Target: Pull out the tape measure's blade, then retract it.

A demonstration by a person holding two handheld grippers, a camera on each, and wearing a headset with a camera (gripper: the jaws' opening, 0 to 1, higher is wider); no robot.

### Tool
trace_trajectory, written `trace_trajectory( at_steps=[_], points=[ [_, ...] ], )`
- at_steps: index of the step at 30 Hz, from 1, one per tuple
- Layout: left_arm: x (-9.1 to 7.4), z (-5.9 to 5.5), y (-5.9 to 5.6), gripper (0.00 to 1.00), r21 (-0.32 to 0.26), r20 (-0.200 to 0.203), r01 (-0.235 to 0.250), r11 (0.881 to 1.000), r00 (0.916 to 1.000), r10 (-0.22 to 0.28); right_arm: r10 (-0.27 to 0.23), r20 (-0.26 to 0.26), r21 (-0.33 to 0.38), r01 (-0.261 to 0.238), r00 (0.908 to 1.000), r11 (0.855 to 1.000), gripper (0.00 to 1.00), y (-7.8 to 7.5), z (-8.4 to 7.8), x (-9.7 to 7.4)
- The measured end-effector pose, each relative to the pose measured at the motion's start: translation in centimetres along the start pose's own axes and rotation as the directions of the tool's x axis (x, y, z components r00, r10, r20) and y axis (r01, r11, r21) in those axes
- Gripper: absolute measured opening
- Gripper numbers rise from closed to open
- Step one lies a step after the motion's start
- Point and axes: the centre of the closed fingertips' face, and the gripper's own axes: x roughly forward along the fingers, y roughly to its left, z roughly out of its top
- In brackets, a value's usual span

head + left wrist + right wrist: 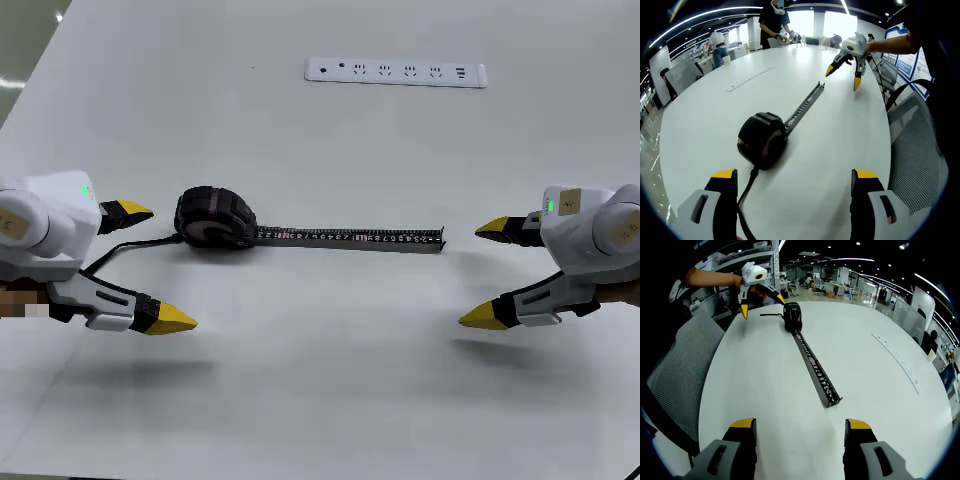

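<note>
Lying left to right across the frame's middle, the blade (350,237) points its tip at your right gripper (470,275); the tape measure (214,217) sits close before your left gripper (170,266). Both gape wide, holding nothing.

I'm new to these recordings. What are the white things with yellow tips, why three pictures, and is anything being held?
No robot here: a person holds a two-jaw gripper in each hand. The head view comes from a headset camera looking down at the white table; each round picture comes from a camera riding on one gripper, looking along its yellow-tipped jaws. The left gripper is beside the black tape measure, the right gripper near the end of its blade, which lies pulled out on the table. A white power strip lies farther back. Both grippers are open and hold nothing.
</note>
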Motion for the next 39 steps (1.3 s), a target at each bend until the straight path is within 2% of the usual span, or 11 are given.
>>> trace_trajectory(
  at_steps=[4, 7, 14, 15, 19, 23, 27, 29, 32, 36, 39],
  points=[
    [0.0, -0.4, -0.8, 0.99, -0.039, 0.005, -0.009, 0.999, 0.9999, 0.01, -0.009, 0.013, 0.021, 0.009, 0.9999, 1.0, 0.75, 0.5, 0.2, 0.1],
    [-0.1, -0.6, -1.4, 0.99, -0.052, 0.016, -0.018, 0.998, 0.9997, 0.019, -0.016, 0.026, 0.042, 0.015, 0.9995, 0.999, 0.8, 0.9, 0.4, 0.0],
    [-0.6, -0.1, -2.1, 0.99, -0.092, 0.062, -0.051, 0.994, 0.9964, 0.057, -0.039, 0.045, 0.08, 0.035, 0.9982, 0.996, 0.87, 2.1, 0.5, 0.0],
    [-0.7, -0.1, -2.2, 0.99, -0.098, 0.067, -0.057, 0.994, 0.9957, 0.064, -0.044, 0.049, 0.091, 0.039, 0.9978, 0.995, 0.88, 1.9, 0.5, 0.1],
    [-1.0, 0.2, -2.2, 0.99, -0.138, 0.102, -0.101, 0.985, 0.988, 0.116, -0.067, 0.073, 0.133, 0.057, 0.995, 0.989, 0.96, 2.3, 0.6, 0.3],
    [-1.1, 0.4, -2.3, 0.99, -0.165, 0.126, -0.127, 0.978, 0.9808, 0.149, -0.083, 0.098, 0.159, 0.067, 0.9917, 0.985, 0.98, 3.0, 0.7, 0.5],
    [-1.2, 0.6, -2.5, 0.99, -0.191, 0.146, -0.158, 0.969, 0.9715, 0.187, -0.128, 0.113, 0.205, 0.103, 0.9853, 0.973, 0.99, 3.3, 0.6, 0.3],
    [-1.3, 0.6, -2.6, 0.99, -0.2, 0.156, -0.174, 0.964, 0.9659, 0.206, -0.153, 0.136, 0.214, 0.122, 0.9789, 0.969, 0.99, 3.3, 0.8, 0.1],
    [-1.3, 0.7, -2.5, 0.99, -0.216, 0.166, -0.193, 0.957, 0.9588, 0.231, -0.172, 0.146, 0.243, 0.134, 0.9742, 0.961, 0.99, 3.5, 0.9, -0.1],
    [-1.5, 1.1, -2.5, 0.99, -0.254, 0.181, -0.223, 0.941, 0.9449, 0.273, -0.226, 0.16, 0.281, 0.175, 0.9609, 0.944, 0.99, 3.8, 1.1, -0.5],
    [-1.7, 1.4, -2.9, 0.99, -0.263, 0.194, -0.238, 0.935, 0.936, 0.293, -0.263, 0.178, 0.297, 0.203, 0.9483, 0.933, 0.99, 3.8, 1.3, -0.7]
  ],
)
